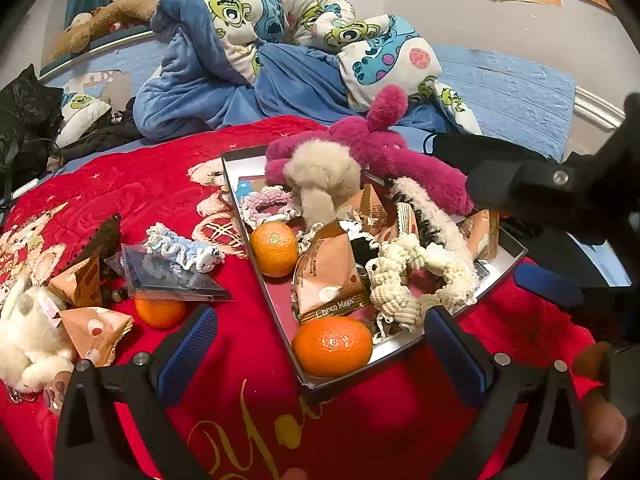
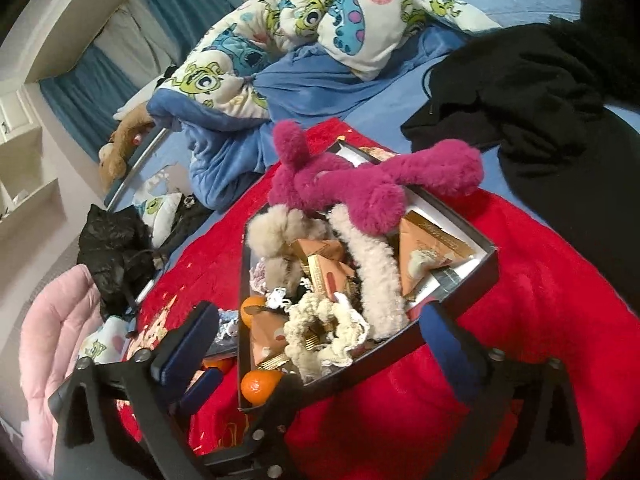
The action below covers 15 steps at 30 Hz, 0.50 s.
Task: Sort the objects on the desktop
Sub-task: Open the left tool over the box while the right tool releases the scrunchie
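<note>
Left gripper [image 1: 320, 340] wide open, nothing between its jaws, hovering over the near corner of the box [image 1: 505, 265]. Right gripper [image 2: 320, 332] likewise spread wide and empty, above the box's near edge. Box sits on red blanket [image 1: 160, 184], heaped: magenta plush [image 1: 384, 152] across the far end, beige pom-pom [image 1: 320, 176], cream scrunchie [image 1: 404, 276], snack packets [image 1: 328, 276], two oranges [image 1: 332, 346]. Left of the box on the blanket: third orange [image 1: 159, 312], blue scrunchie [image 1: 180, 248], more packets [image 1: 94, 330], white plush [image 1: 28, 340].

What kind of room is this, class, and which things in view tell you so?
Most likely a bedroom: a crumpled cartoon-print blanket on a blue bedsheet, a metal bed rail, and a curtained window.
</note>
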Motion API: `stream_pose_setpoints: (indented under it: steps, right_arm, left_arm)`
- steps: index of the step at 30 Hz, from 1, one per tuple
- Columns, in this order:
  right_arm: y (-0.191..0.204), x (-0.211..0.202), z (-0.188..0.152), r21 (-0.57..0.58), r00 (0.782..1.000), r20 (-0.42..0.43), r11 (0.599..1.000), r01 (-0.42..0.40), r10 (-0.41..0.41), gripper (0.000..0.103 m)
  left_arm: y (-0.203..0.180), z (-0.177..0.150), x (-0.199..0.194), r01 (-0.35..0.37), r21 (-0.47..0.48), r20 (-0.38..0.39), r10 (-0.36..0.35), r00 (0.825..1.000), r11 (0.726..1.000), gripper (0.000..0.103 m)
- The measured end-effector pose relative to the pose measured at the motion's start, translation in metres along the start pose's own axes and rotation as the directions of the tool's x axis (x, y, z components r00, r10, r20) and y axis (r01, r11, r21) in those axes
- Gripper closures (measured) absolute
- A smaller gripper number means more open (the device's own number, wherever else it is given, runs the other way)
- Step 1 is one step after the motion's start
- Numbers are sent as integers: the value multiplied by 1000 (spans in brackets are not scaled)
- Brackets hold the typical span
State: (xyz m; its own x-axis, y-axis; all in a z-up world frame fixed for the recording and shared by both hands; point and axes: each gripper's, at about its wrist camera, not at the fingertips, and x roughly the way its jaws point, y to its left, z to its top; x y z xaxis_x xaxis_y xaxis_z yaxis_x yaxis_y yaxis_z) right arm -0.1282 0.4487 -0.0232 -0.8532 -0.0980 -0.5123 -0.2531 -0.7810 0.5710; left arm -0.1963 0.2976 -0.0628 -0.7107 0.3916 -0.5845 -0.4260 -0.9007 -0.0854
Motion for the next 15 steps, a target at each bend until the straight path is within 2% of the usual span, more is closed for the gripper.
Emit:
stream_pose_setpoints:
  steps: [7, 15]
  right_arm:
    - [4, 1, -2, -40, 999, -13, 999, 37, -38, 0]
    - [1, 0, -3, -24, 999, -15, 999, 41, -41, 0]
  left_arm:
    - [-5, 1, -2, 3, 26, 10, -3, 1000, 1000, 0]
    - [1, 4, -7, 6, -3, 26, -6, 1000, 1000, 0]
